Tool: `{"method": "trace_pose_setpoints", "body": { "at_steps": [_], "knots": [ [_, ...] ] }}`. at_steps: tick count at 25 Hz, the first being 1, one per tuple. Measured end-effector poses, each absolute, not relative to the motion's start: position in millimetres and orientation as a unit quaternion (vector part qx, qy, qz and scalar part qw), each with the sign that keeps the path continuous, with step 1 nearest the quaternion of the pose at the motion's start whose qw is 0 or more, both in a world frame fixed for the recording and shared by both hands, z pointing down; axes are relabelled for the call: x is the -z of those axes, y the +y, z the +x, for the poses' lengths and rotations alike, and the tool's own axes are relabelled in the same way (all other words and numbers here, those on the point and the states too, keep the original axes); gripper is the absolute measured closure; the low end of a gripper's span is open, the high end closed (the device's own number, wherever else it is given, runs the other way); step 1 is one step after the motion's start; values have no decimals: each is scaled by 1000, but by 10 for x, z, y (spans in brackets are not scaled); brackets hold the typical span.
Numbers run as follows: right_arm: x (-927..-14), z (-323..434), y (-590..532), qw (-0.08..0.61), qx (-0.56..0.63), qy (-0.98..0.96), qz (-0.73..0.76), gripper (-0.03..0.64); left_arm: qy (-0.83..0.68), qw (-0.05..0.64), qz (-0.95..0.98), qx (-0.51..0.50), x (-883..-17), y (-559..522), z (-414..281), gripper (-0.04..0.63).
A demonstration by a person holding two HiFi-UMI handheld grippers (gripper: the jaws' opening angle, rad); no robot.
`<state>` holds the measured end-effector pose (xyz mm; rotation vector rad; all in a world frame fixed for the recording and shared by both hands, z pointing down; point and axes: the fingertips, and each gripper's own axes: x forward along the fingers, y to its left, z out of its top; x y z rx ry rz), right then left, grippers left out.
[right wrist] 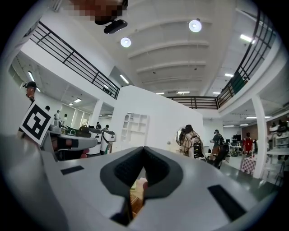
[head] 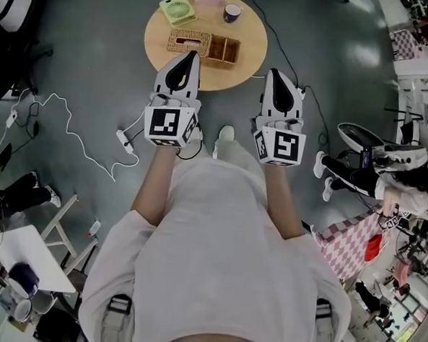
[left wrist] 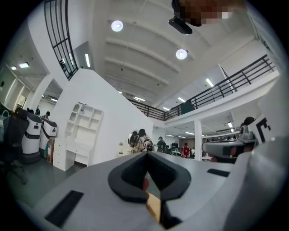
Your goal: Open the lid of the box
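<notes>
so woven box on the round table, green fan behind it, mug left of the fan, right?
No: the head view shows the mug right of the green fan, not left. The woven box on the round table, fan behind it, holds.

This is a large open-plan lab or office hall. A mezzanine with black railings (left wrist: pixel 235 81) runs under a high white ceiling with round lights (left wrist: pixel 181 54), and people (left wrist: pixel 141 140) stand near a white shelf unit (left wrist: pixel 83 131). On the grey floor (head: pixel 90 65), a round wooden table (head: pixel 254 50) stands at 12 o'clock and a white power strip (head: pixel 124 140) lies at 10 o'clock.
</notes>
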<state>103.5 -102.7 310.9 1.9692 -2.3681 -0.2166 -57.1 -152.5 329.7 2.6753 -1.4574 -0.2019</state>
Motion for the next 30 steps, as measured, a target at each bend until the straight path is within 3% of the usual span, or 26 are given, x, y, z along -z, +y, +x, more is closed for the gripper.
{"method": "trace_pose_setpoints", "body": {
  "at_steps": [7, 20, 30],
  "knots": [
    [-3129, 1088, -1174, 18, 67, -775, 628, 620, -456, 145, 864, 159, -3409, -1688, -567, 600],
    [-3266, 1180, -1618, 29, 57, -792, 607, 618, -302, 421, 759, 394, -4083, -2123, -695, 594],
    [-3362, 1373, -1922, 47, 55, -796, 601, 618, -232, 491, 690, 478, -4769, -2430, -795, 420]
  ]
}}
